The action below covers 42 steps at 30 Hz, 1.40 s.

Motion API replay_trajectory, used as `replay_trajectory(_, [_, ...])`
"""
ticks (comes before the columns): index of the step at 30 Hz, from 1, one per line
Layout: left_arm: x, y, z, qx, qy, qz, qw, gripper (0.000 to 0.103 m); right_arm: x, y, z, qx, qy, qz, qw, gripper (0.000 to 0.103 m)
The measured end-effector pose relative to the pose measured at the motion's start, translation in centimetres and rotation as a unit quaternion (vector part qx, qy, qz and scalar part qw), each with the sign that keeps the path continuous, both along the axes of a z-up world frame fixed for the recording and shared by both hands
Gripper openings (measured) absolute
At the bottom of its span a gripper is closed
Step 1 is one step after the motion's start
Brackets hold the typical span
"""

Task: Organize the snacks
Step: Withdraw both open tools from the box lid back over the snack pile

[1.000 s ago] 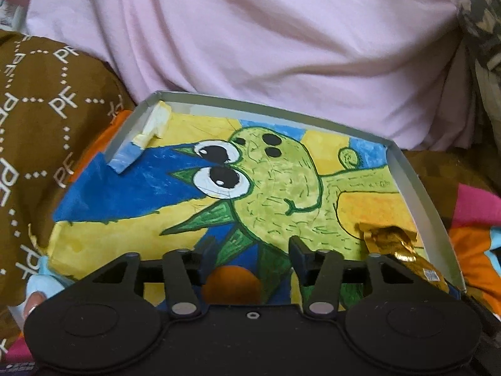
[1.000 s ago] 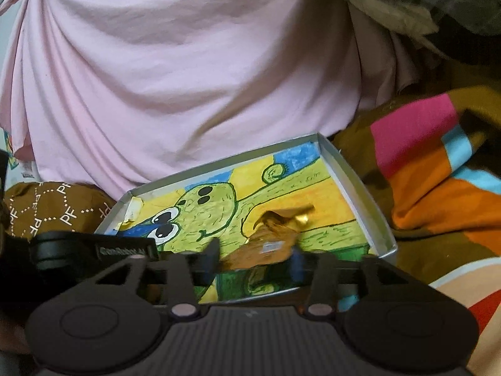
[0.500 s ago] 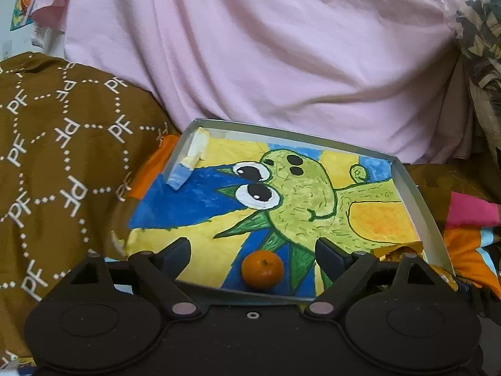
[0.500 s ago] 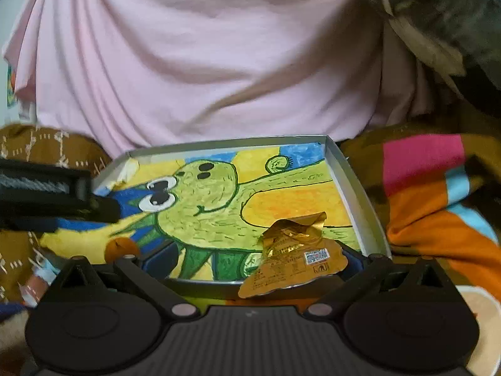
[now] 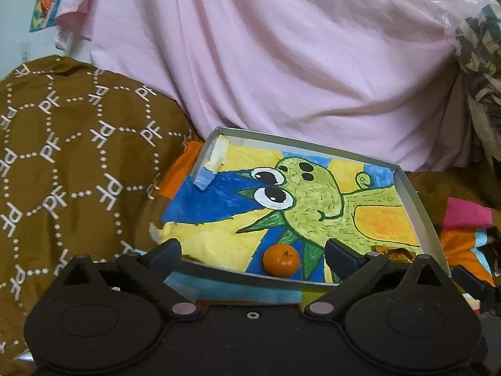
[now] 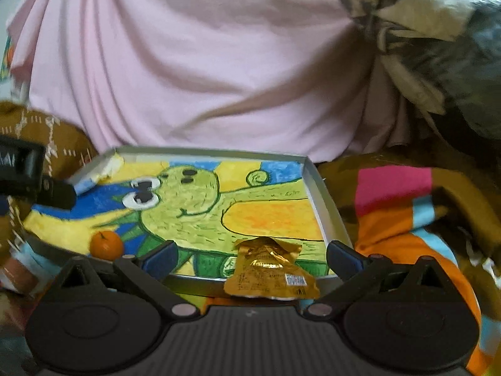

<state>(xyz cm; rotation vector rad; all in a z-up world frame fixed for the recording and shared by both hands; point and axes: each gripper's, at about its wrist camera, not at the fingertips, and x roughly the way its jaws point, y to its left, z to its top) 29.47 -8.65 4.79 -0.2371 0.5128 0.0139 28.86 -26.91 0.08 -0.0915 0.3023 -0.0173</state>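
A shallow tray (image 5: 416, 206) lined with a green cartoon drawing rests on bedding. A small orange (image 5: 281, 260) sits free on the drawing by the tray's near rim. My left gripper (image 5: 255, 255) is short of it, its jaws opening wide, with no pad touching the fruit. In the right wrist view the same tray (image 6: 325, 206) holds the orange (image 6: 106, 244) at lower left. A gold foil snack packet (image 6: 269, 272) lies over the near rim. My right gripper (image 6: 250, 257) stands open around the packet without pressing it. The packet (image 5: 394, 254) shows in the tray's right corner.
Pink cloth (image 5: 281, 62) hangs behind the tray. Brown patterned fabric (image 5: 62, 156) bulges on the left and a striped colourful blanket (image 6: 407, 213) lies on the right. A dark crumpled bag (image 6: 438, 31) sits at upper right. The left gripper's body (image 6: 31, 175) juts in from the left.
Both grippers went from partly closed to wide open. The orange and the gold packet now lie free on the tray. My left gripper drew back; the right view rolled level.
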Motion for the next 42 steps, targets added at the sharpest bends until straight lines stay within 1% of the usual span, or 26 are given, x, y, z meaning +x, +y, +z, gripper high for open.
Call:
replay_trajectory(2, [-1.1,0.3,0.1,0.006,-0.006,0.003,1.0000,0.102,-1.6,-0.4,0.4,0.021,-0.013,0.001,1.000,0.103])
replay_trajectory(8, [-5.2,1.2,0.3,0.015,-0.022,0.001,0.9996,0.102,-6.6,-0.9,2.0,0.074,-0.060,0.020,0.995,0.103])
replay_trajectory(12, [-8.0,2.2,0.7,0.014,-0.025,0.001,0.9996,0.102,-9.4,-1.1,2.7,0.088,-0.072,0.019,0.993,0.103])
replay_trajectory(18, [-11.8,3.8,0.9,0.024,-0.032,-0.009,0.9992,0.102,-13.2,-1.6,3.2,0.113,-0.069,0.012,0.991,0.103])
replay_trajectory(24, [-14.4,5.8,0.1,0.039,-0.022,-0.020,0.9988,0.102,-16.5,-0.7,2.9,0.136,-0.043,-0.005,0.990,0.103])
replay_trajectory(30, [-16.9,7.9,-1.4,0.058,-0.005,-0.032,0.9978,0.102,-19.2,1.4,2.0,0.140,-0.010,-0.006,0.990,0.103])
replay_trajectory(33, [-18.0,8.9,-2.3,0.071,0.005,-0.037,0.9968,0.102,-20.2,2.7,1.5,0.128,0.006,0.007,0.992,0.103])
replay_trajectory(37, [-19.0,10.3,-3.8,0.084,0.020,-0.043,0.9954,0.102,-21.3,4.8,0.8,0.097,0.027,0.034,0.994,0.103])
replay_trajectory(42, [-19.8,11.7,-5.7,0.091,0.040,-0.044,0.9941,0.102,-22.1,7.1,-0.5,0.070,0.071,0.071,0.993,0.103])
